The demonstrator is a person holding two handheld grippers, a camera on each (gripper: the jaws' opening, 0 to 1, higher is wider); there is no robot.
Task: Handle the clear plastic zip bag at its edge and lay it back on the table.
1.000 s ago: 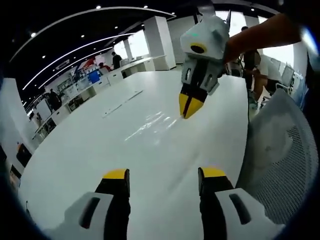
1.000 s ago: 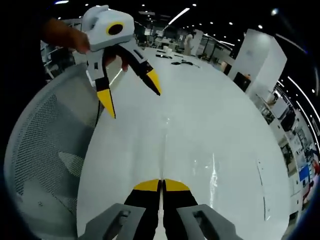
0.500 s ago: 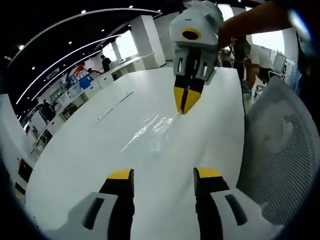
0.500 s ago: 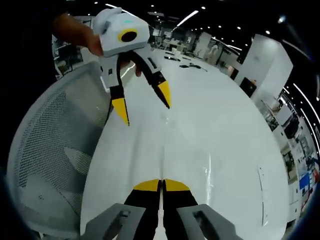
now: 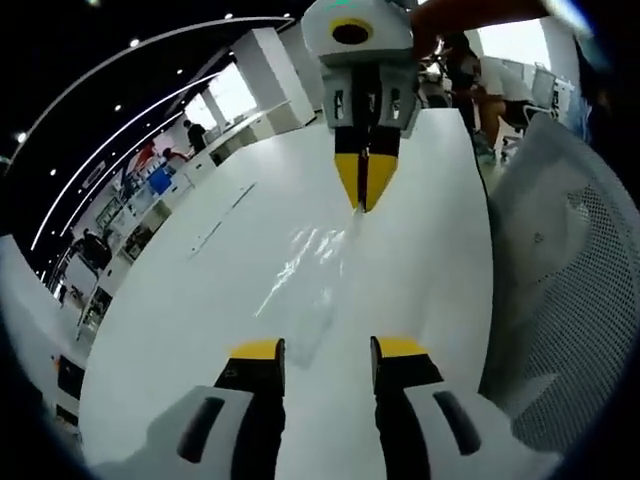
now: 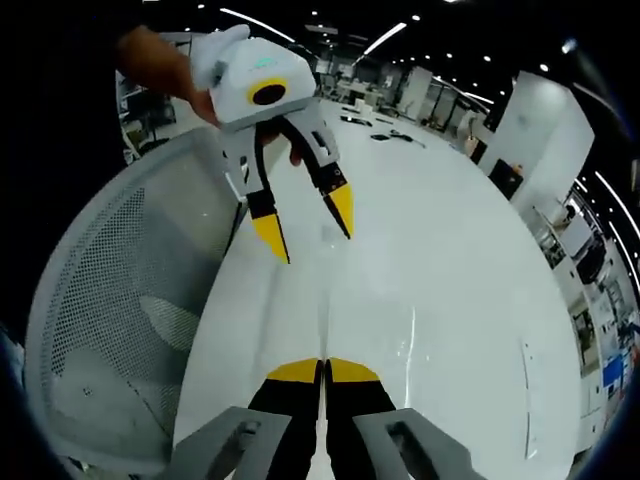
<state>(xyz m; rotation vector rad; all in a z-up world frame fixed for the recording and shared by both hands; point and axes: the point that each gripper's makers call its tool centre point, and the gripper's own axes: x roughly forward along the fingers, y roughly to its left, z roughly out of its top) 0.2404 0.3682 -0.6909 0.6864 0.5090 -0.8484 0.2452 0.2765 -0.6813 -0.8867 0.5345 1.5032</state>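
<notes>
The clear zip bag (image 5: 308, 262) shows as faint glints and creases on the white table (image 5: 170, 310). It runs from the tips of my right gripper (image 5: 363, 190) down toward my left gripper (image 5: 329, 349). The right gripper is shut on the bag's far edge. My left gripper stands open just short of the bag's near end, with nothing between its fingers. In the right gripper view, my right gripper (image 6: 322, 370) is shut on the bag, and the bag's thin edge (image 6: 322, 315) runs up from it. The left gripper (image 6: 307, 228) hangs open above that edge, held by a person's hand.
A white mesh chair (image 5: 565, 270) stands against the table's edge, also seen as the chair (image 6: 110, 300) in the right gripper view. A thin strip (image 5: 228, 205) lies farther out on the table. Desks and people fill the room behind.
The left gripper has come closer to the bag and to the right gripper, its jaws a little narrower. The right gripper stays shut on the bag's edge.
</notes>
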